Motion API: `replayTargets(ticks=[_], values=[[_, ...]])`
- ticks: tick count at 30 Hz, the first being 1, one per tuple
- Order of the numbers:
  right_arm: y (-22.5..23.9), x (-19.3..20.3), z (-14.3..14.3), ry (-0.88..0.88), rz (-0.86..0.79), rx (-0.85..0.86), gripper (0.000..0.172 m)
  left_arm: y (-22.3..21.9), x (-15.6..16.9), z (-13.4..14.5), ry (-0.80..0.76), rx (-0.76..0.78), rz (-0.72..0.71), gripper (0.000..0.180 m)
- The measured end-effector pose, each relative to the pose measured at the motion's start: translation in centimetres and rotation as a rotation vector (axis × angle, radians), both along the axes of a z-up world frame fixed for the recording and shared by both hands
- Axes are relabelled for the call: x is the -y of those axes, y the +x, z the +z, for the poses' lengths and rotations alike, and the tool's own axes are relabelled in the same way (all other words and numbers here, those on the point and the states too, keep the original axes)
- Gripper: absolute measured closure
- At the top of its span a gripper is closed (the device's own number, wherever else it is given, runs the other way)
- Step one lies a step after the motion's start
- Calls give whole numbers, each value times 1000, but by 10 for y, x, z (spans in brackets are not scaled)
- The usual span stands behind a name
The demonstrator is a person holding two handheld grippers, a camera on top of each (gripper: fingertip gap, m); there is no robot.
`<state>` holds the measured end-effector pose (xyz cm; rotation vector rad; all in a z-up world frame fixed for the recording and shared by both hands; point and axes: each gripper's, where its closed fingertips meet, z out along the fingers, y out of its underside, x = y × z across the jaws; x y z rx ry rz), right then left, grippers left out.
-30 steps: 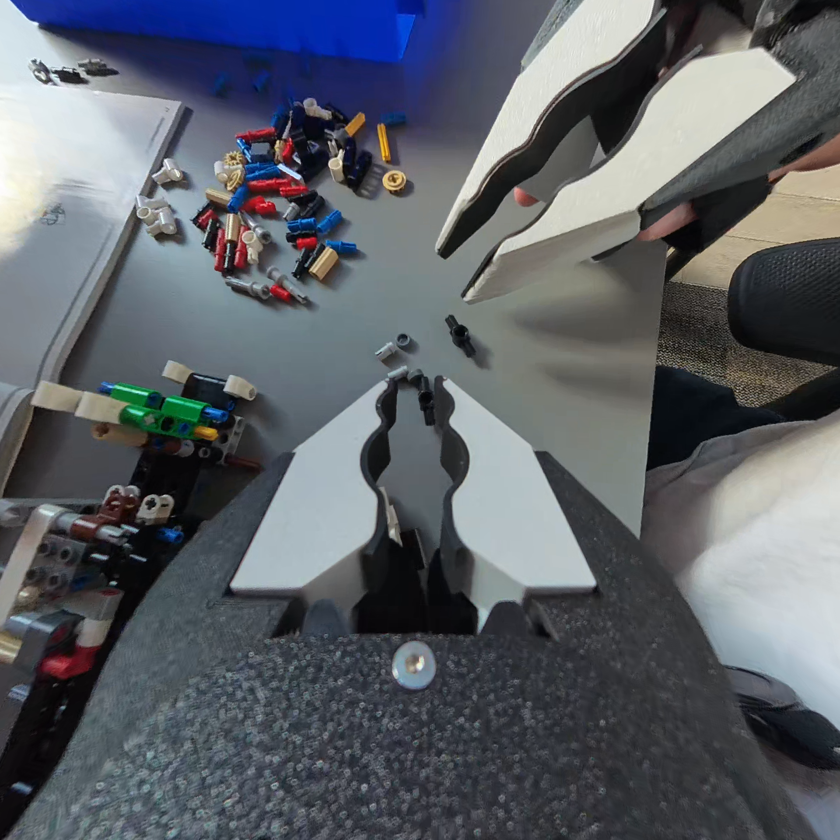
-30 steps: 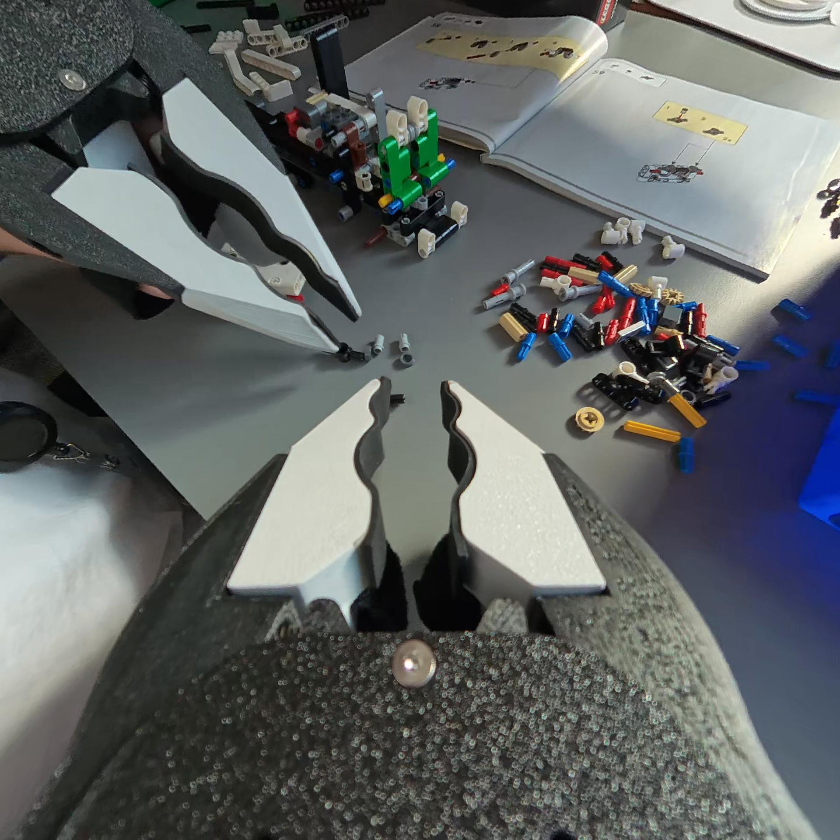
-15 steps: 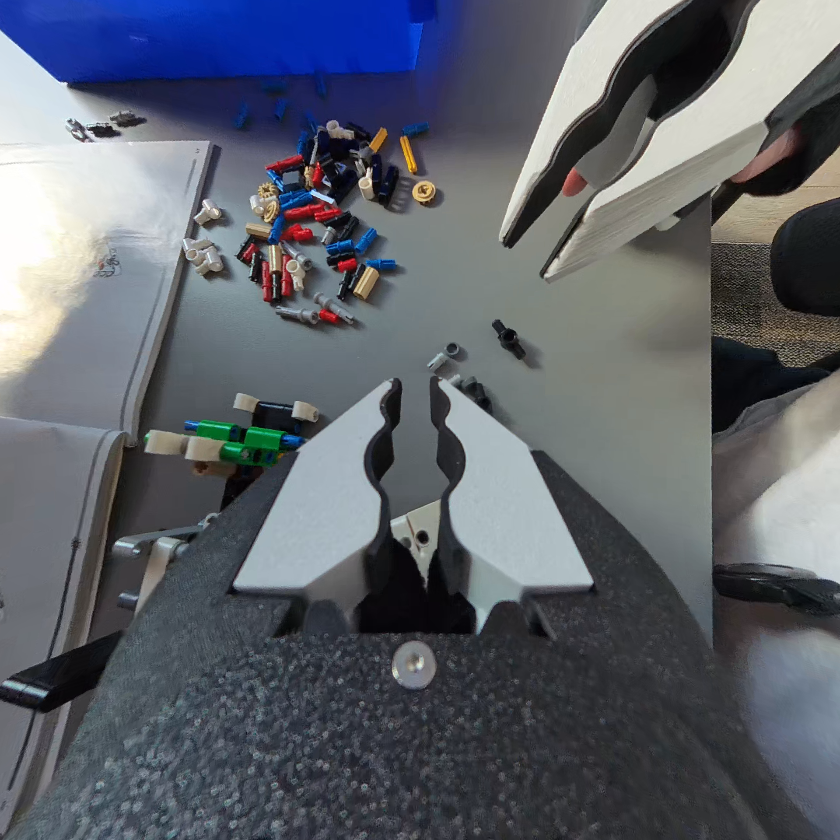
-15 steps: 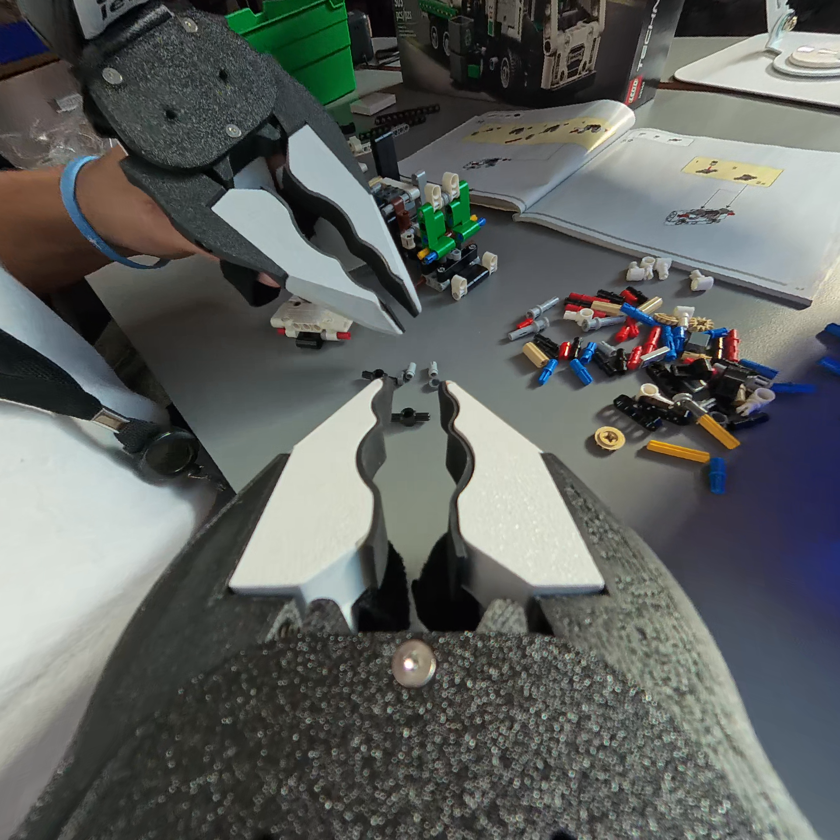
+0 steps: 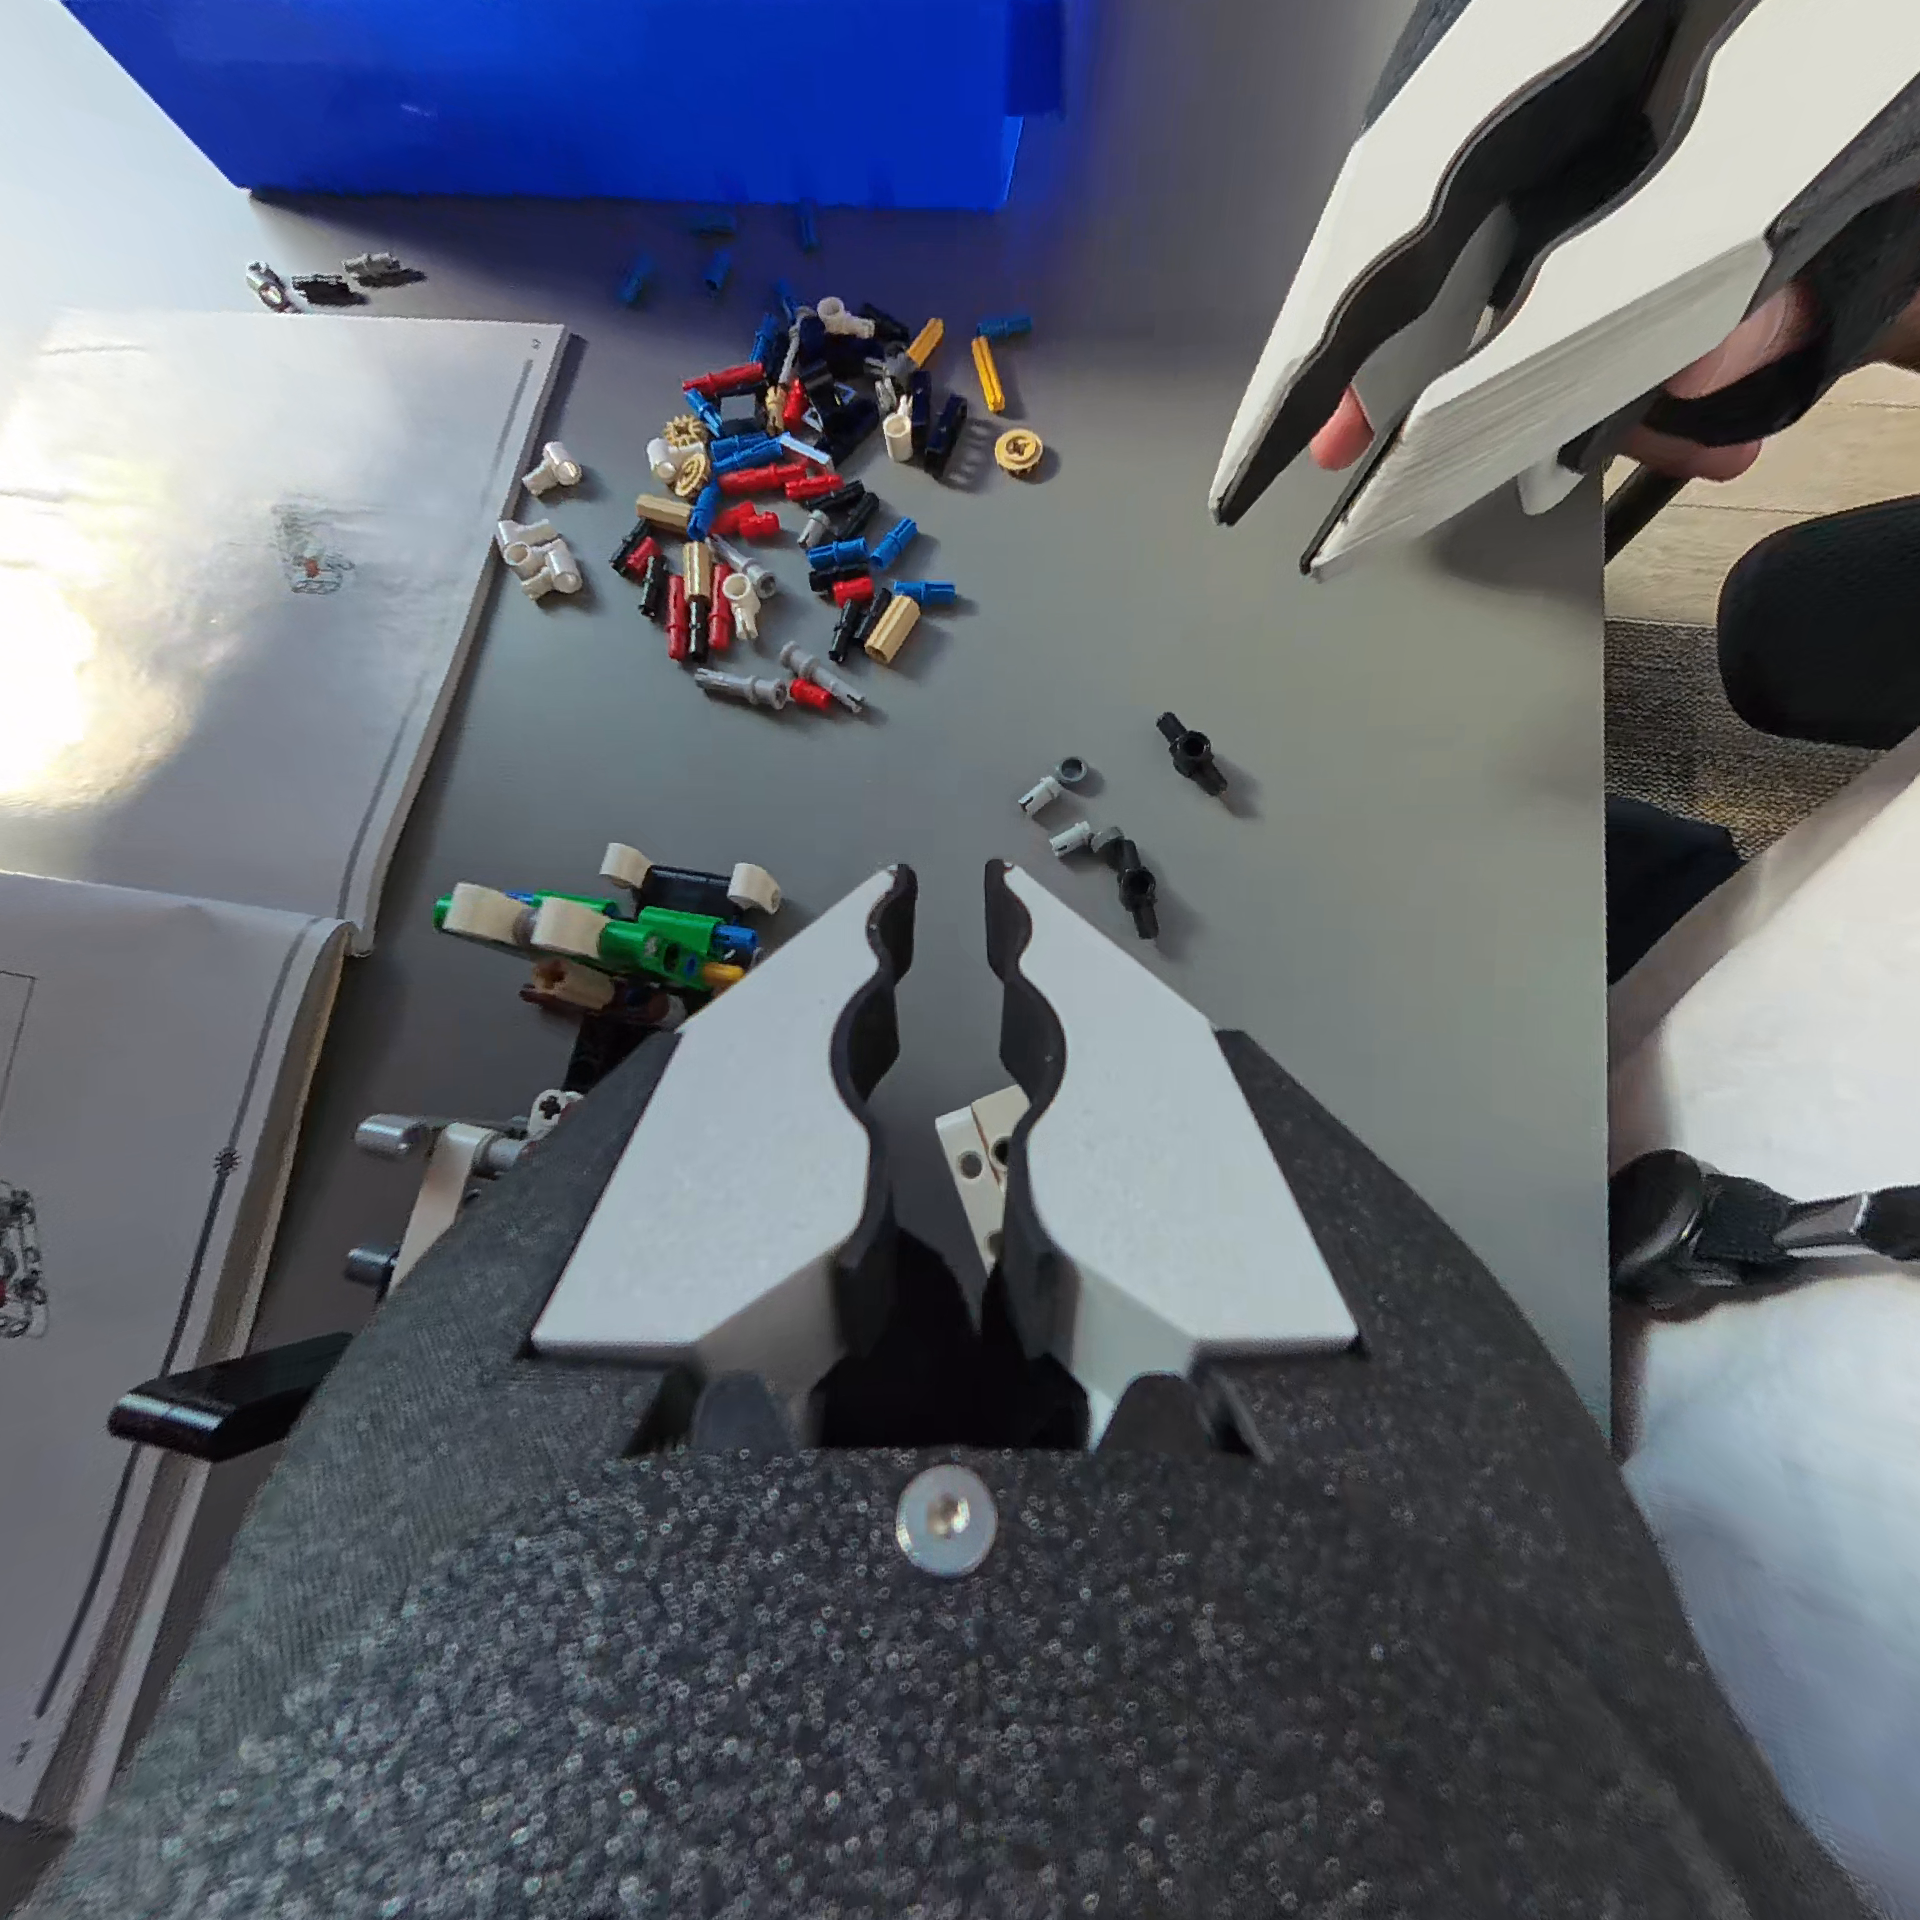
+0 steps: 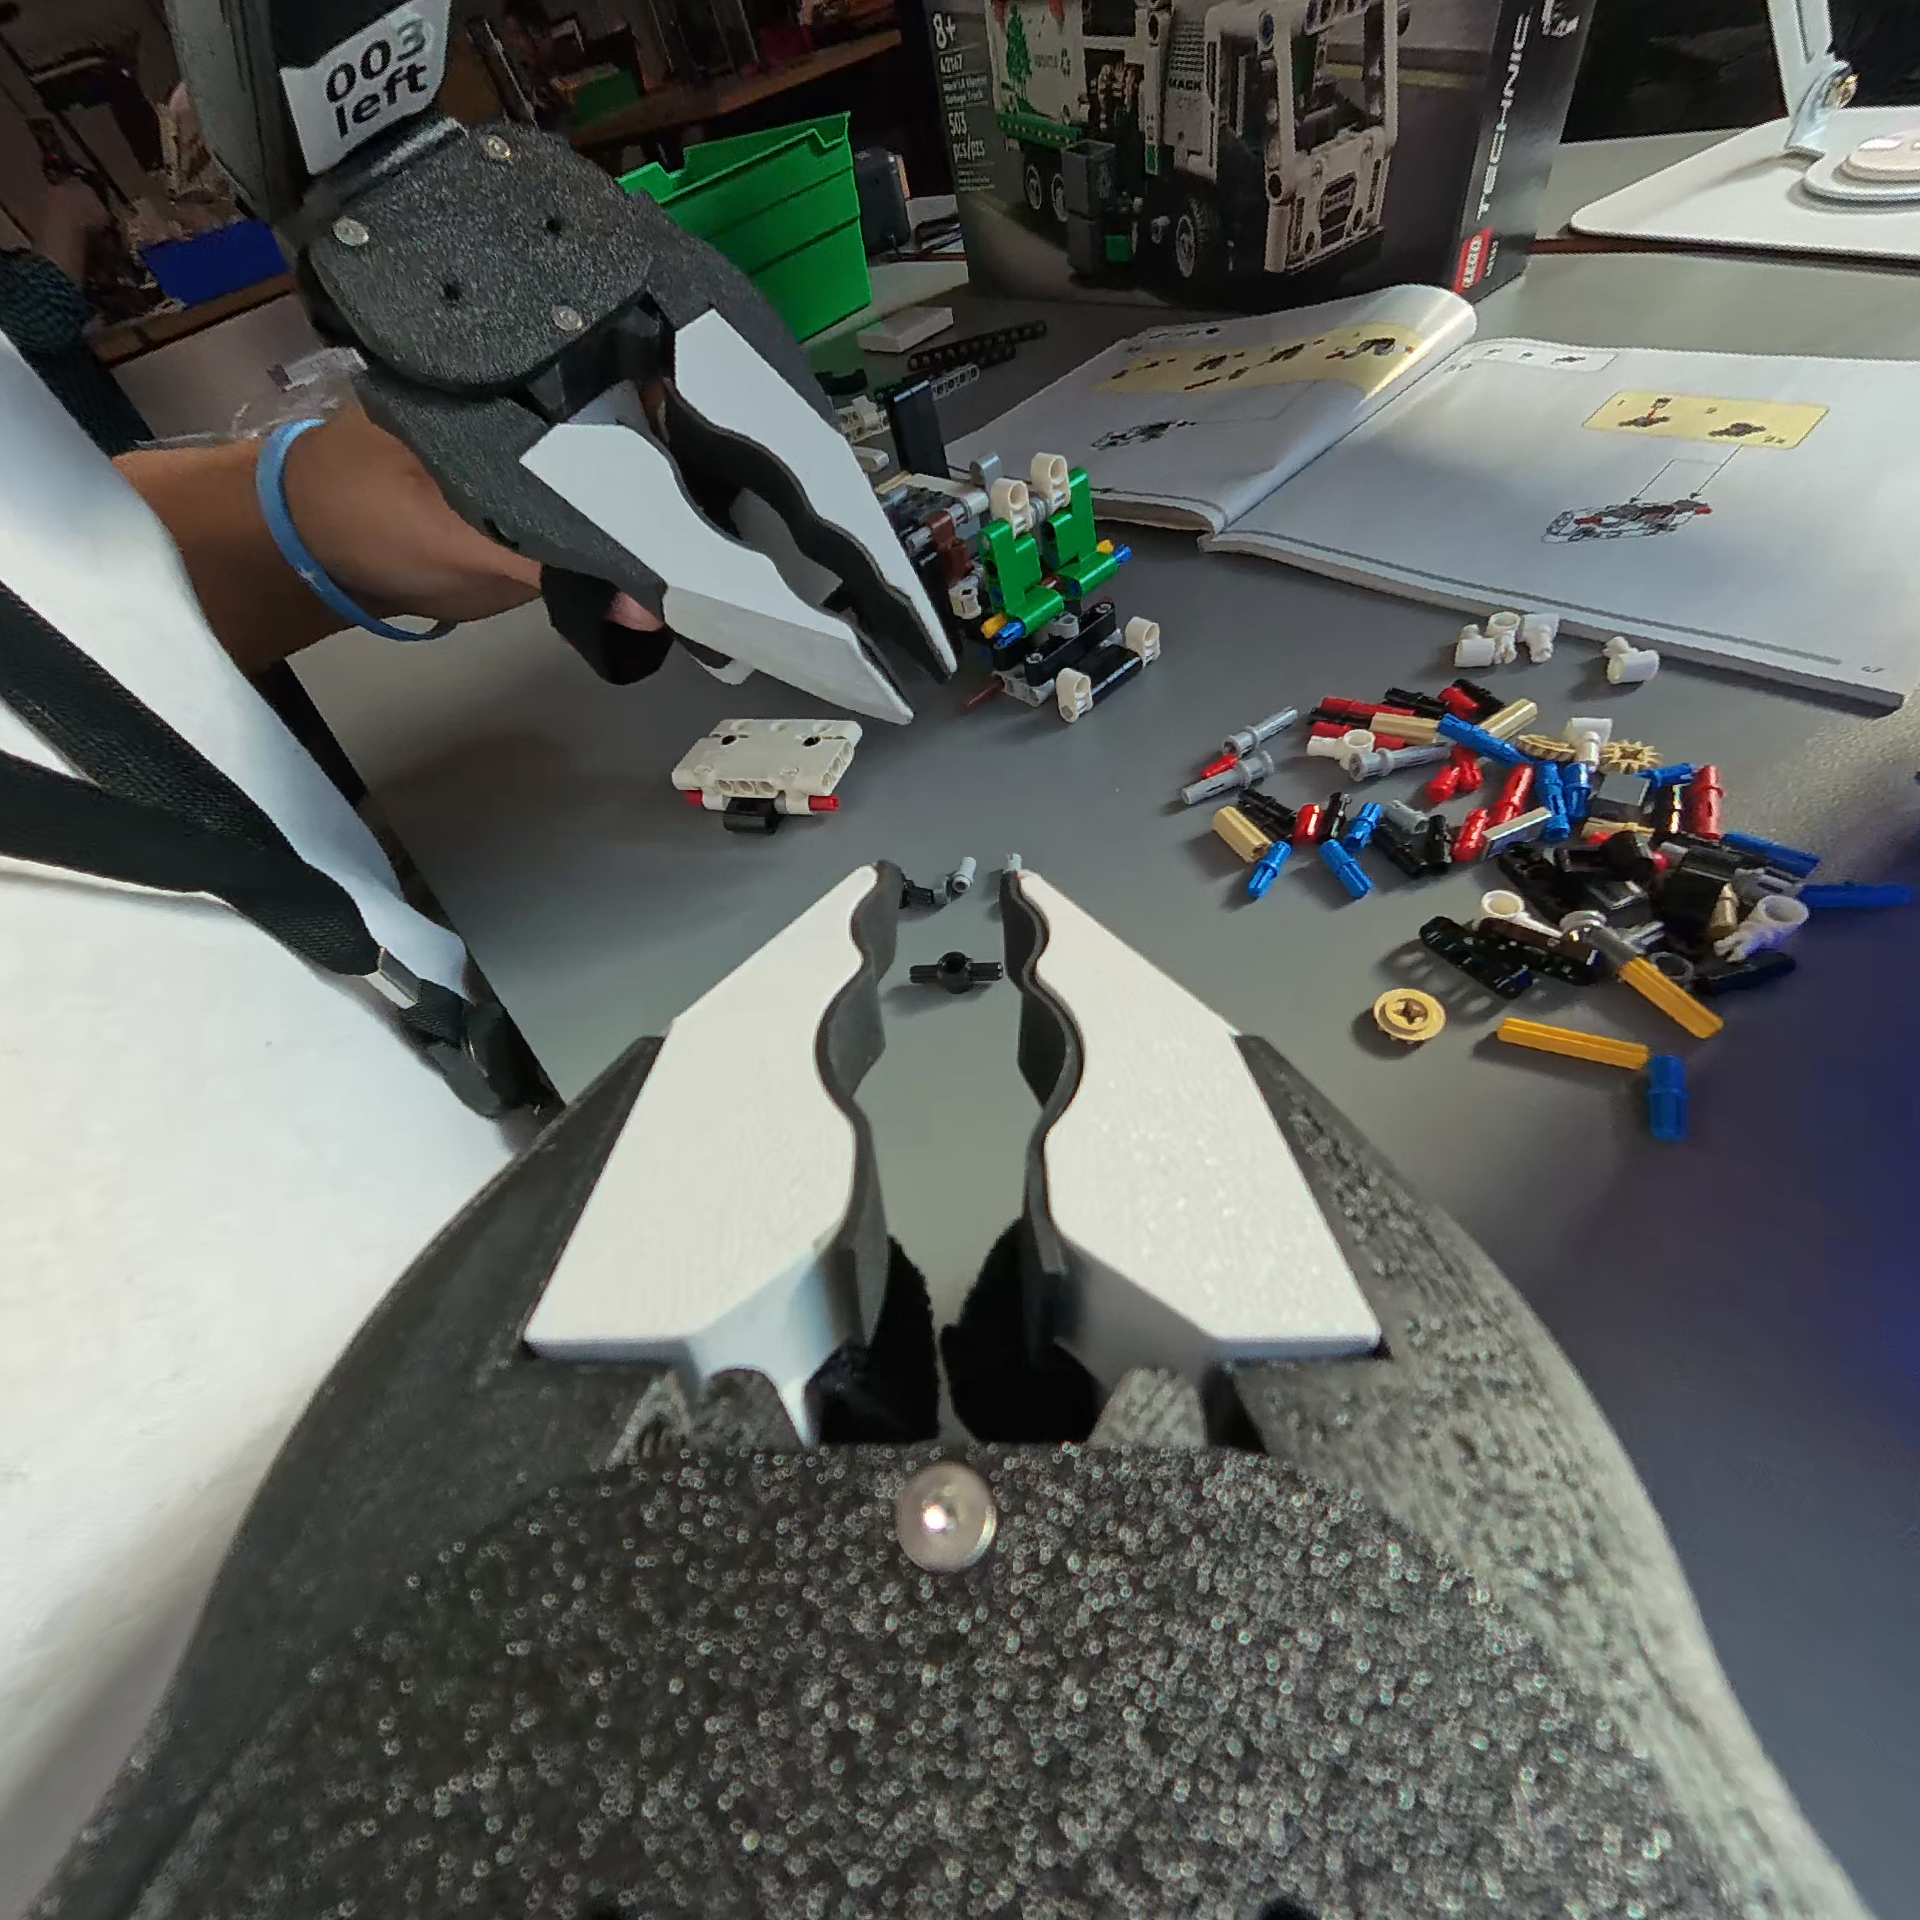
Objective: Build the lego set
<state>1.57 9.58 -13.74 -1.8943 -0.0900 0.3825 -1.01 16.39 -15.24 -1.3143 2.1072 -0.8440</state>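
Fingers (image 6: 1049, 935) of the right gripper (image 6: 940, 883) spread, empty, above a black cross pin (image 6: 954, 971) lying crosswise between them on the grey table (image 6: 582, 914). Left gripper (image 5: 943, 878) farther off, slightly parted, holding nothing

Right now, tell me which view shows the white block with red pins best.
The right wrist view: the white block with red pins lies whole on the grey table, below the left claw. The left wrist view shows only a white corner of it between that claw's own fingers.
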Motion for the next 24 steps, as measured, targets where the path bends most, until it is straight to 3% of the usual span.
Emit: replayTargets(ticks=[6,12,20,24], values=[[0,1,1,9,0,-5,153,-2,6,-3,-62,-13,-28,172],[0,1,1,11,1,-5,153,-1,-1,-3,18,10,-39,174],[0,1,2,13,5,-12,153,-2,5,-11,14,-22,-50,176],[-1,1,2,13,9,-16,153,4,2,-15,99,-66,-82,176]])
